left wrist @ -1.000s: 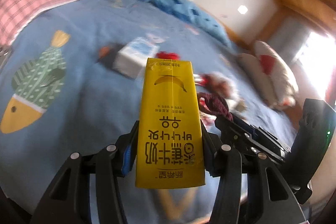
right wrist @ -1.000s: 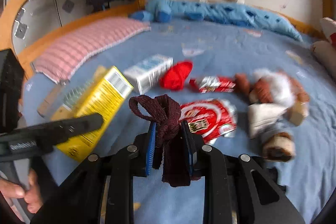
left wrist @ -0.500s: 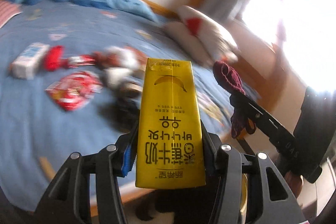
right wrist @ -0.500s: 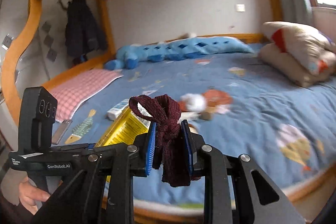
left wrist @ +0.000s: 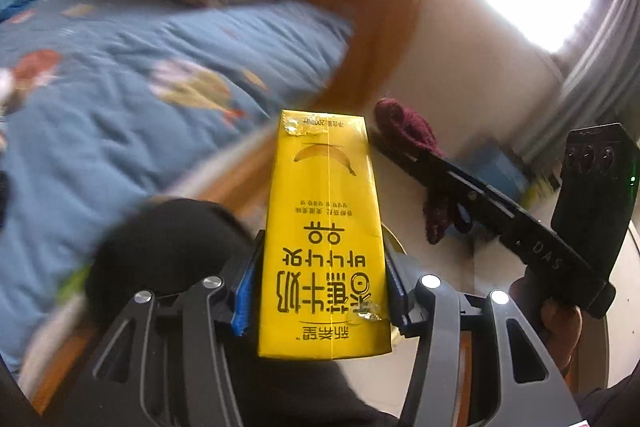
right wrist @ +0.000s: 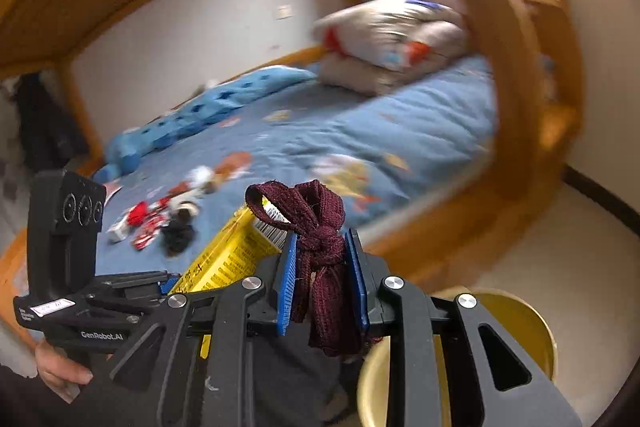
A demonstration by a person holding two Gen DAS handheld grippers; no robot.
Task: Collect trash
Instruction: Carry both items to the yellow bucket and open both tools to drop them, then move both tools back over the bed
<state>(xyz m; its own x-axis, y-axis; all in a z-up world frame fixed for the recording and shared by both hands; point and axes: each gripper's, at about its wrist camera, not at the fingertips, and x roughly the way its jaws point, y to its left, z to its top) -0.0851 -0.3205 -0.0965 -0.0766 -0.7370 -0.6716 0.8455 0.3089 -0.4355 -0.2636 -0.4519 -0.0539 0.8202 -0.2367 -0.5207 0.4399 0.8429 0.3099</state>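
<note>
My left gripper [left wrist: 320,287] is shut on a yellow banana-milk carton [left wrist: 322,239], held upright off the bed's edge; the carton also shows in the right wrist view [right wrist: 236,255]. My right gripper [right wrist: 322,283] is shut on a knotted maroon cloth strip [right wrist: 320,251], which also shows to the right in the left wrist view [left wrist: 416,135]. A round gold-rimmed bin [right wrist: 516,319] sits on the floor just below and right of the right gripper. More trash stays on the blue bed: red wrappers [right wrist: 146,227] and a white carton [right wrist: 116,233].
The blue bed [right wrist: 400,123] has a wooden frame and post [right wrist: 516,99]. Pillows [right wrist: 392,35] lie at its far end, a small toy [right wrist: 200,177] among the trash. A black rounded shape [left wrist: 168,251] is left of the carton. Cream floor [right wrist: 560,251] lies at right.
Both grippers have swung right, away from the bed's middle to its edge, over the floor. The gold bin has come into view. Both grips are unchanged.
</note>
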